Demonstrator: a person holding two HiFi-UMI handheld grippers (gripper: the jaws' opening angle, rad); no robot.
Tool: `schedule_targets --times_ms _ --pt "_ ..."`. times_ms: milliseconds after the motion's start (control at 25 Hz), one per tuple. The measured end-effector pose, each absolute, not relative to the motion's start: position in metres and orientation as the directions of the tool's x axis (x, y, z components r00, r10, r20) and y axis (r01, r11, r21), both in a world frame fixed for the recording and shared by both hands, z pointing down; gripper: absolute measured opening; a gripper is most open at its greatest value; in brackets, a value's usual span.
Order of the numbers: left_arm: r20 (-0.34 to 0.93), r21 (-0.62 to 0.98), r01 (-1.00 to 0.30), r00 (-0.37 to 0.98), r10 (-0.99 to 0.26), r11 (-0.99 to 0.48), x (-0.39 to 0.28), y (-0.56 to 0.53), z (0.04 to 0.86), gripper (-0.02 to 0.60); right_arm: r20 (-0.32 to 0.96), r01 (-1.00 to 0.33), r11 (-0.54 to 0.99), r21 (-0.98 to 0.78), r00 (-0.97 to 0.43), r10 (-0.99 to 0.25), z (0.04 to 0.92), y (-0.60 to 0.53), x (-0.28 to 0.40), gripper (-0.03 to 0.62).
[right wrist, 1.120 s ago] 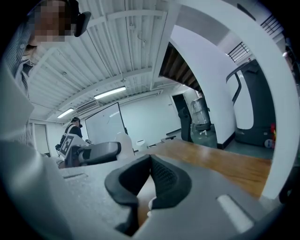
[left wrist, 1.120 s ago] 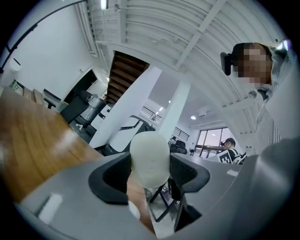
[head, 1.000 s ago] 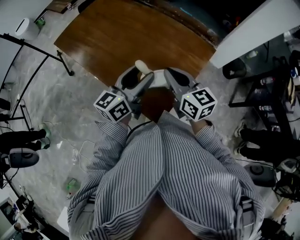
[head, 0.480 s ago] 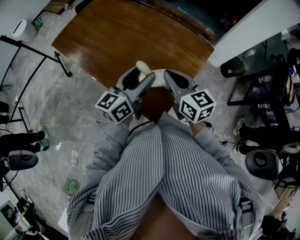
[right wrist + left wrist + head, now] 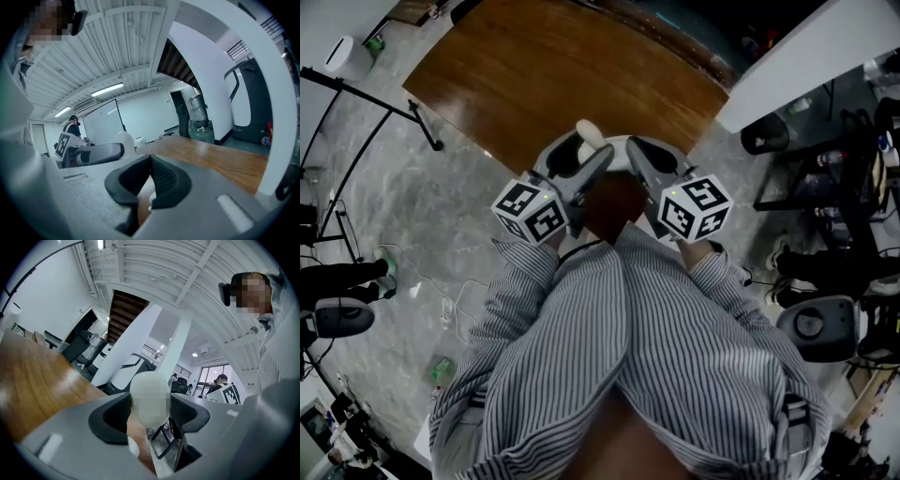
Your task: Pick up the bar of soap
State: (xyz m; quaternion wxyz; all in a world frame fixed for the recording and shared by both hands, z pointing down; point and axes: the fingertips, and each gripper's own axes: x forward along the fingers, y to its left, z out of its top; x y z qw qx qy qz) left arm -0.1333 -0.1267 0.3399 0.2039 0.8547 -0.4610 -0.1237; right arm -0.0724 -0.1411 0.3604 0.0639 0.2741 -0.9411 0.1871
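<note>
The bar of soap (image 5: 589, 134) is a cream, rounded block held above the near edge of the brown wooden table (image 5: 562, 66). My left gripper (image 5: 581, 152) is shut on the soap. In the left gripper view the soap (image 5: 150, 397) sits upright between the two dark pads (image 5: 115, 414), partly under a mosaic patch. My right gripper (image 5: 631, 150) hovers just right of it, shut, with nothing between its jaws (image 5: 149, 180). The right gripper view also shows the left gripper (image 5: 96, 152) with the soap (image 5: 125, 140) sticking up from it.
Something white (image 5: 619, 150) lies under the grippers at the table's edge, mostly hidden. The floor is grey marble. A black stand (image 5: 375, 98) rises at the left. Chairs and gear (image 5: 811, 323) crowd the right, beside a white counter (image 5: 806, 56).
Both grippers have stayed almost in place. The left gripper keeps its hold on the soap.
</note>
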Motion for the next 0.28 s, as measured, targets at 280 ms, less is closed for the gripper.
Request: schedule_targets --times_ms 280 --pt "-0.01 0.437 -0.743 0.559 -0.829 -0.506 -0.1282 -0.1243 0.3386 0.267 0.222 -0.534 0.784 -0.318 -0.846 -0.485 0.358 -0.1389 -0.074 0.002"
